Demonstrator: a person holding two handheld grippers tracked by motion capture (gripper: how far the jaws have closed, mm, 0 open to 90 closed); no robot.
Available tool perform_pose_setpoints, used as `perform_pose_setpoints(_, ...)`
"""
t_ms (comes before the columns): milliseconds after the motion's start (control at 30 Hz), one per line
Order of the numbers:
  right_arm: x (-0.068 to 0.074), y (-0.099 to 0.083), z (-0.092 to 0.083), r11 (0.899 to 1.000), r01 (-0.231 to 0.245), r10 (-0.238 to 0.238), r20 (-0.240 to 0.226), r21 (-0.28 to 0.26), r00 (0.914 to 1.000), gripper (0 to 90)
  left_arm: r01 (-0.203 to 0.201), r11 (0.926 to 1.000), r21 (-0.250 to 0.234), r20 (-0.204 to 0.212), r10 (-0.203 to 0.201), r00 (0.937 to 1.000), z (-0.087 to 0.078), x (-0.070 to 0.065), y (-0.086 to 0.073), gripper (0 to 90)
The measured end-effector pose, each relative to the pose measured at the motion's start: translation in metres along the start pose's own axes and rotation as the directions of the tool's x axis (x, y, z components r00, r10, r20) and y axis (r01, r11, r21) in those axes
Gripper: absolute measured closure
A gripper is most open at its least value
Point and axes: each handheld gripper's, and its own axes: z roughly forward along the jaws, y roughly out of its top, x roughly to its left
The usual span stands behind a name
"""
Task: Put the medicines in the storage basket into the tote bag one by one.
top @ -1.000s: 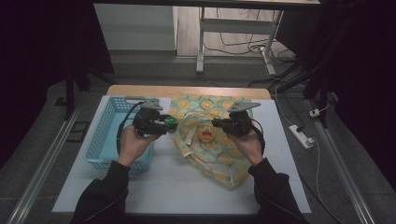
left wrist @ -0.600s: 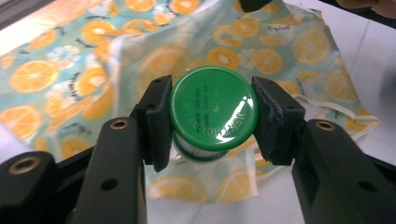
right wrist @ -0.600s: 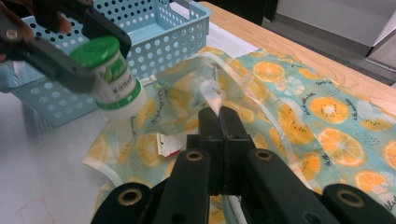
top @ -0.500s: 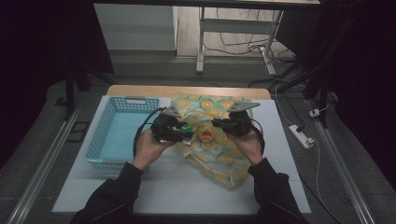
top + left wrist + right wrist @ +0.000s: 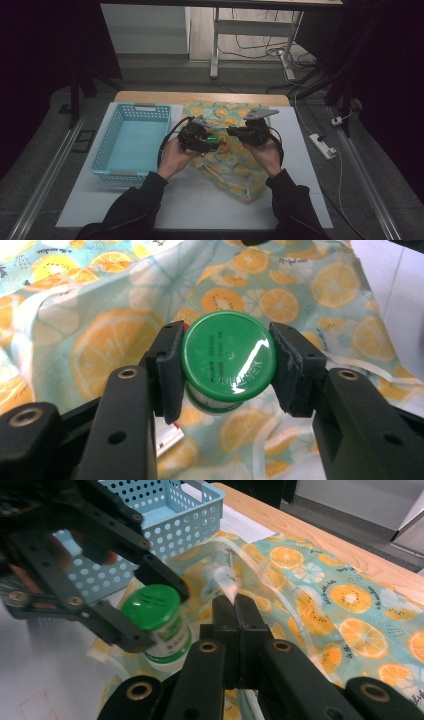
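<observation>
Since a second ago the left tongs [image 5: 216,142] have travelled from above the blue basket [image 5: 131,141] toward three o'clock, out over the fruit-print bag [image 5: 235,160]. They are clamped on a green-capped jar [image 5: 229,363]. The right tongs [image 5: 235,611] are pressed together on the bag's edge, at mid-tabletop [image 5: 200,200].

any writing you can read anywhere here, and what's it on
"MENTHOL", as best it reads: raised letters, upside down in the left gripper view, on the green lid of the small jar clamped in the left gripper.
Two short rows of stamped characters on the same lid: too small to read.
Jar label: blurred, unreadable.
Tiny dark script by some fruit slices on the printed bag, whose clear edge the right gripper pinches: too small to read.
</observation>
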Motion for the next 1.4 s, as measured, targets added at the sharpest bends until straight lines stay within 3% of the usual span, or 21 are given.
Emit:
perform_pose_setpoints(733, -0.002, -0.002, 0.001, 1.0, 0.001, -0.001, 0.006, 0.003, 1.0, 90.0, 0.046, 0.9988, 0.017, -0.05, -0.045, 0.9978, 0.04, 0.02, 0.012, 51.8)
perform_pose_setpoints(1400, -0.003, -0.003, 0.002, 1.0, -0.001, 0.001, 0.006, 0.007, 1.0, 90.0, 0.022, 0.9994, 0.025, -0.078, -0.02, 0.9968, 0.059, 0.024, 0.014, 51.4)
